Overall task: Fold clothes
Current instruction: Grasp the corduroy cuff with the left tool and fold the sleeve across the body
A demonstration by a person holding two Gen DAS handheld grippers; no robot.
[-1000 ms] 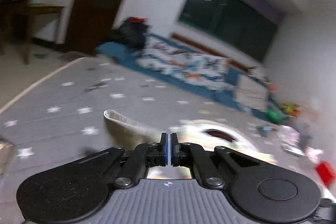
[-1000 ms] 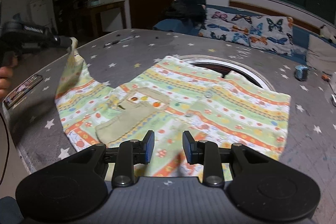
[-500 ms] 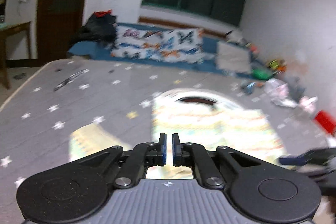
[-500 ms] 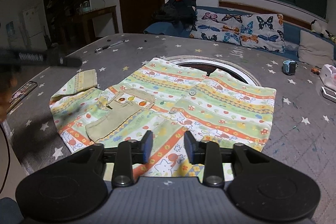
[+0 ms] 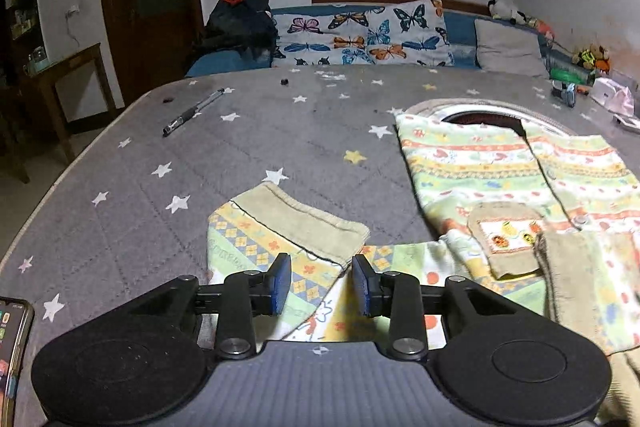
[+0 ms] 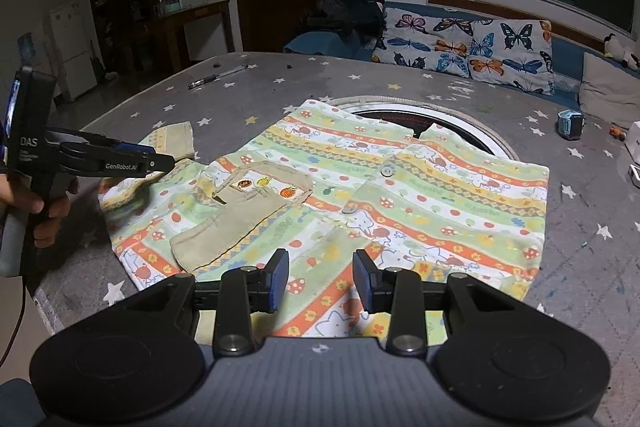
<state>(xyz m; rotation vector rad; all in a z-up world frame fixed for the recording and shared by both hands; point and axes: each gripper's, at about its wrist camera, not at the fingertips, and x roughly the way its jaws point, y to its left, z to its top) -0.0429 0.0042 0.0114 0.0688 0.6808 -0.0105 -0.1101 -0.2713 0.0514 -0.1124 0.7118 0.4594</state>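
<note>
A small striped shirt (image 6: 400, 195) with cartoon prints and a tan chest pocket (image 6: 256, 203) lies flat on the grey star-patterned table (image 6: 280, 83). Its left sleeve (image 5: 280, 231) with a tan cuff lies spread out to the left, just ahead of my left gripper (image 5: 320, 285), which is open and empty above it. The left gripper also shows in the right wrist view (image 6: 156, 161), over the sleeve. My right gripper (image 6: 320, 279) is open and empty over the shirt's near hem.
A pen (image 5: 192, 111) lies at the table's far left. A phone (image 5: 12, 347) lies at the near left edge. A round inset (image 6: 420, 119) shows behind the collar. Small items (image 6: 570, 125) sit far right. A sofa with butterfly cushions (image 6: 472, 47) stands behind.
My left gripper has let go of the sleeve, opened, and swung round above it. The sleeve, held up a second ago, now lies flat. The right gripper has barely moved.
</note>
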